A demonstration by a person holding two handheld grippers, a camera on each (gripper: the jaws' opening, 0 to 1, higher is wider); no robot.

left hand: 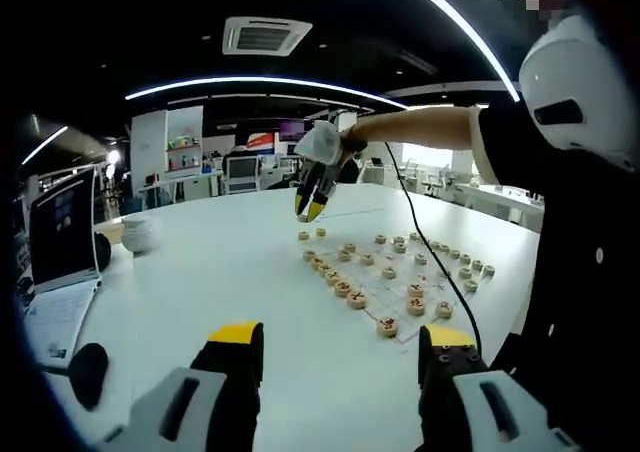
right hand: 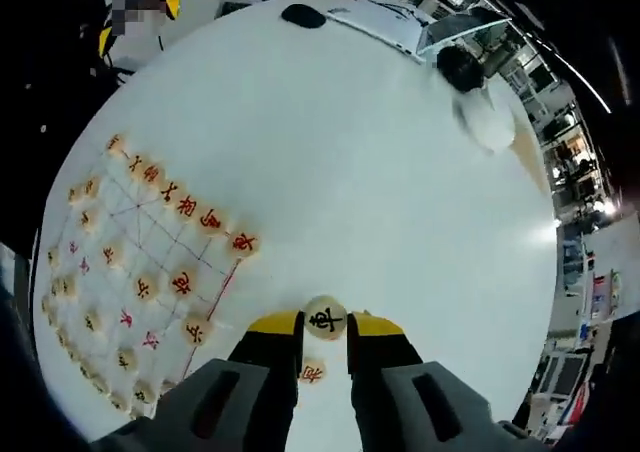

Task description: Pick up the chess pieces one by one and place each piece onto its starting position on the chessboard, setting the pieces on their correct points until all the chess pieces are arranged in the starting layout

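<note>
One round chess piece (right hand: 325,319) sits clamped between the right gripper (right hand: 325,324) jaws, raised over the white bench (right hand: 350,172) just off the chessboard (right hand: 150,262). Small, stiff and likely light and smooth, it suits an edge pinch. Left gripper (left hand: 340,342) hangs released, nearer.

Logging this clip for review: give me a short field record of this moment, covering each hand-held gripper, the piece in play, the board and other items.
right hand-held gripper: shut on a round chess piece, above the white table
left hand-held gripper: open, holding nothing
loose piece: on the table under the right jaws, off the board
chessboard: most pieces already set in rows
other items: laptop at the table edge
</note>
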